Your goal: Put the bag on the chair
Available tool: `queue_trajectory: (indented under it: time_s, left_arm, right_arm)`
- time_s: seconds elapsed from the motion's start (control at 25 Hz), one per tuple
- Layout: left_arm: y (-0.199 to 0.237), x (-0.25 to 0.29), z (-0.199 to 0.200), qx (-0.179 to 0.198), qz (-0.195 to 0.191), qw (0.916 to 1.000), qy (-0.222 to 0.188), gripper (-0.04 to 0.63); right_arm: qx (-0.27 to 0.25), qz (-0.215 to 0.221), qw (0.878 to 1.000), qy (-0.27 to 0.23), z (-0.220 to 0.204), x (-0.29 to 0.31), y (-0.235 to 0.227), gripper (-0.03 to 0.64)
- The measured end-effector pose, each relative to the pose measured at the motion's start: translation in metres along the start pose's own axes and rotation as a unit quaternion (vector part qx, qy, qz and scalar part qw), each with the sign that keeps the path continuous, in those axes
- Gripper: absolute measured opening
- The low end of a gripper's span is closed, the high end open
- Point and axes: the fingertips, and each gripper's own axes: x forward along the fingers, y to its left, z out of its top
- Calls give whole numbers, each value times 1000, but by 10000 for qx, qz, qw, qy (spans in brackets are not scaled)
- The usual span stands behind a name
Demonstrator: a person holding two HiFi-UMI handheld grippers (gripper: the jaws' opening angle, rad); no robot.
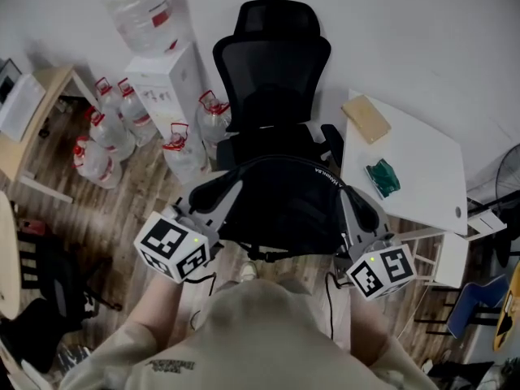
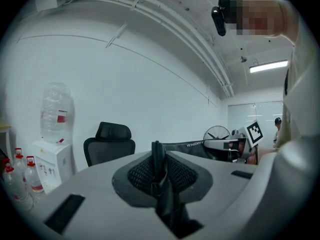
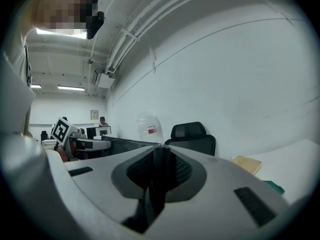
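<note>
A black bag (image 1: pixel 280 205) hangs between my two grippers, just in front of the seat of a black office chair (image 1: pixel 272 71). My left gripper (image 1: pixel 213 195) is shut on a black strap at the bag's left end. My right gripper (image 1: pixel 357 208) is shut on the strap at the bag's right end. In the left gripper view the strap (image 2: pixel 159 159) is pinched between the closed jaws, with the chair (image 2: pixel 110 146) beyond and the bag's top edge (image 2: pixel 192 146) running right. In the right gripper view the strap (image 3: pixel 161 164) is likewise pinched, and the chair (image 3: pixel 192 136) stands ahead.
A white water dispenser (image 1: pixel 166 80) and several water jugs (image 1: pixel 106 132) stand left of the chair. A white table (image 1: pixel 422 185) at the right carries a tan box (image 1: pixel 366 119) and a green object (image 1: pixel 382 177). A wooden table (image 1: pixel 32 112) is at the far left.
</note>
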Motion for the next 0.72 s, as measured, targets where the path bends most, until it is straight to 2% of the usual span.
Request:
queue_trajectory:
  time_s: [0.28, 0.72]
  left_arm:
    - [41, 38, 17, 147, -140, 9997, -126, 72]
    - [86, 107, 24, 452, -75, 9987, -225, 72]
  right_arm:
    - [-160, -105, 9998, -26, 14, 49, -24, 44]
    - [-265, -145, 9995, -120, 19, 114, -80, 44]
